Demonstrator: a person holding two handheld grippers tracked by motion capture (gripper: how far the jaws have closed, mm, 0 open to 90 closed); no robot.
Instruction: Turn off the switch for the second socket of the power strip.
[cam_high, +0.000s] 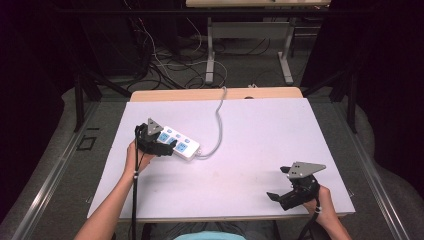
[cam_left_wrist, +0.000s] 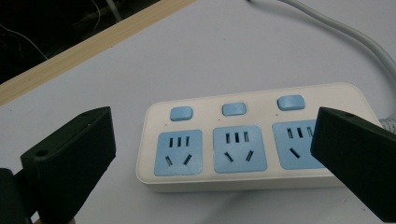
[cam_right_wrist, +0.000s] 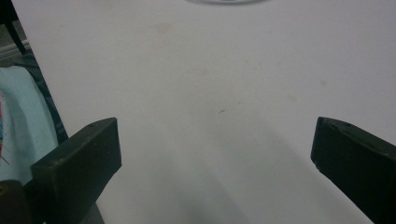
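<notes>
Left gripper over the power strip, right gripper idle low on the table.

The white power strip (cam_high: 177, 143) lies left of centre in the high view, its grey cable (cam_high: 218, 125) running toward the top edge. The left gripper (cam_high: 167, 145) sits at its near end, jaws spread wide. The right gripper (cam_high: 275, 196), lower right, is spread too, over the bare white table (cam_high: 250, 130).
</notes>
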